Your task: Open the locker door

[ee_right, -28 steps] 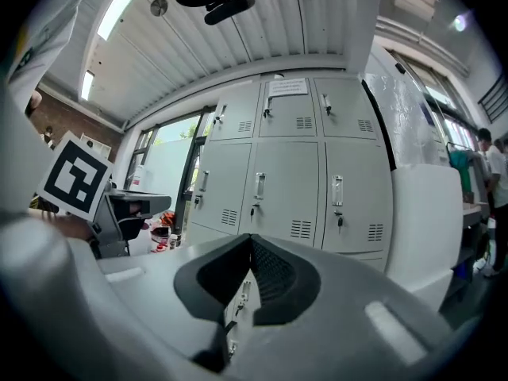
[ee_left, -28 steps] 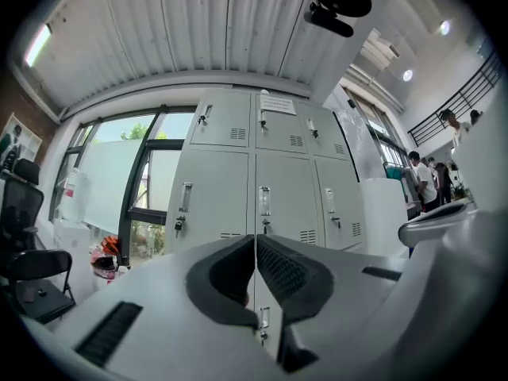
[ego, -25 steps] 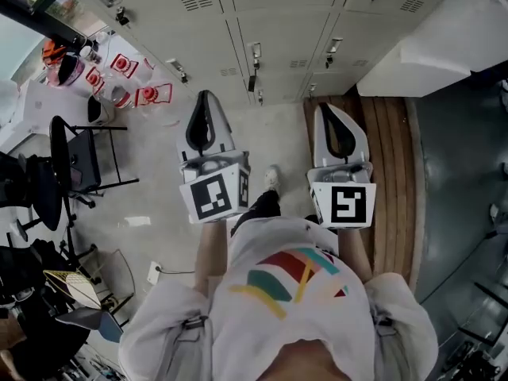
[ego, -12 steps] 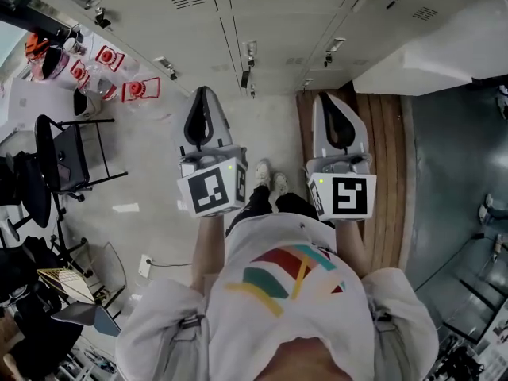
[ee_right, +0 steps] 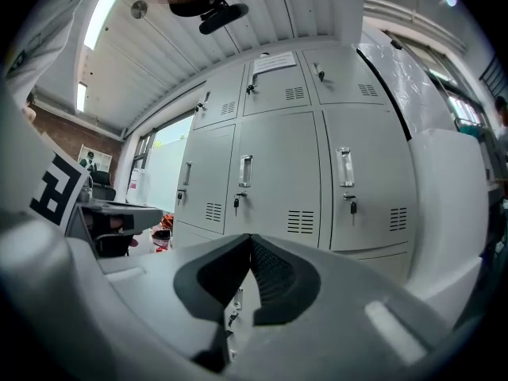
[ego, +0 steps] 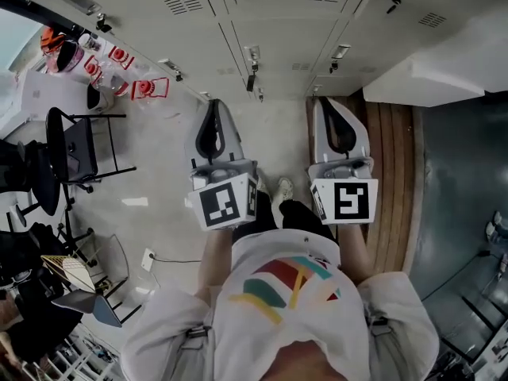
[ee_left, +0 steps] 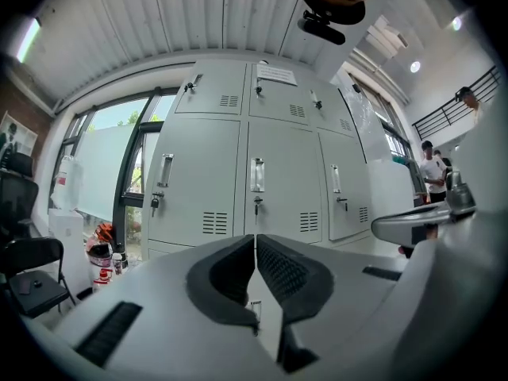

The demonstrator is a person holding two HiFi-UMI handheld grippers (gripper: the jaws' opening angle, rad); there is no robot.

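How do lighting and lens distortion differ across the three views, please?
Head view: even, soft light, sharp, lockers splayed by the wide angle. Left gripper view: fisheye bows the lockers, corners vignette black, the window at left is bright. Right gripper view: same bowing, the ceiling strip light glares, the right gripper looms large near the lens.

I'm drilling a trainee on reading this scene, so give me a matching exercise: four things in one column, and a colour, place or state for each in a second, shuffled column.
Things:
1 locker doors
2 chair
3 wooden slats
4 left tongs

Descriptions:
A jaws together, nothing between them
B brown, at the head view's right
C pale grey, all closed
D black, at the head view's left

Pairs: 1-C, 2-D, 3-B, 4-A
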